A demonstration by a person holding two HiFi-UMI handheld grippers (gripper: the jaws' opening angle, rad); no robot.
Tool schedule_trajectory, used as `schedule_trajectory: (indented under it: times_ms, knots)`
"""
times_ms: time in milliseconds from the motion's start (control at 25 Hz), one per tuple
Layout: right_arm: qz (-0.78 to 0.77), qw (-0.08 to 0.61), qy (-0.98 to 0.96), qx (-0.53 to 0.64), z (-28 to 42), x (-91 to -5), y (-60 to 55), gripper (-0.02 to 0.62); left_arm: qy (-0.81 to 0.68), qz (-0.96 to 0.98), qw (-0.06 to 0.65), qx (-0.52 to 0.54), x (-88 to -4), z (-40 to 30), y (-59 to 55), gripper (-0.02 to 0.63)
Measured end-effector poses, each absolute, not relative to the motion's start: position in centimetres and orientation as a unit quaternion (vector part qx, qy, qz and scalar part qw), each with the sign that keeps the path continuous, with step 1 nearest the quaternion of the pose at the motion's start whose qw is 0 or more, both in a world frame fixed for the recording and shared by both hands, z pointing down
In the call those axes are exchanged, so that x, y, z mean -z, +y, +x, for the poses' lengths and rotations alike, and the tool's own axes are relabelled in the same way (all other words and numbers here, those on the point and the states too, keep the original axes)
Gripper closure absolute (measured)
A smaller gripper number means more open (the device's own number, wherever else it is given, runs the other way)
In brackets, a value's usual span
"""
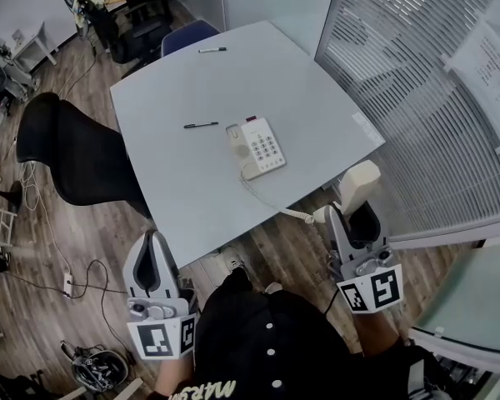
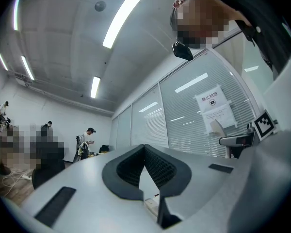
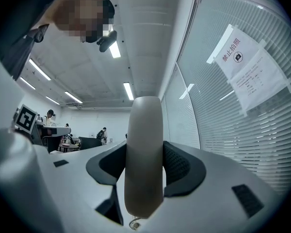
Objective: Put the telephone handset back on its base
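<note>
My right gripper (image 1: 352,217) clamps the handset (image 1: 358,183) well clear of the base (image 1: 257,147), reseating not yet done; my left gripper (image 1: 152,244) is closed, empty.

Light: bright, even office light; ceiling strips (image 2: 122,17) burn white high above the table (image 1: 317,115).
Shadows: faint and soft-edged on the table; darker below its near edge, over the floor.
Glare: strip reflections streak the glass wall (image 2: 194,81) beside the table.
Distortion: heavy fisheye bows straight lines around the table; a black vignette rims both gripper views.
Focus: table crisp; the handset (image 3: 144,154), close to the lens, looks soft.
</note>
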State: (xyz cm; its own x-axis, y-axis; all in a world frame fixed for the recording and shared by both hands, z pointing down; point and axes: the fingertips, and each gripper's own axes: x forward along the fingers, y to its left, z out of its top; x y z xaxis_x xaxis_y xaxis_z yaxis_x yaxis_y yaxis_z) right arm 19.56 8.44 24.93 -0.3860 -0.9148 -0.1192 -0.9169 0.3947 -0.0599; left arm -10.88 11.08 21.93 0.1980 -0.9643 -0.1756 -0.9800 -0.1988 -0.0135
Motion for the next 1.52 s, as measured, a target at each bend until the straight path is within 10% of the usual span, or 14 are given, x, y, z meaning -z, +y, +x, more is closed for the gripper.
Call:
schedule_trajectory:
  times_ms: [1520]
  knots:
    - [-0.580, 0.048, 0.813, -0.017, 12.3, -24.2, -1.6, 0.360, 0.606, -0.789, 0.051, -0.081, -22.5, -19.1, -0.9, 0.592]
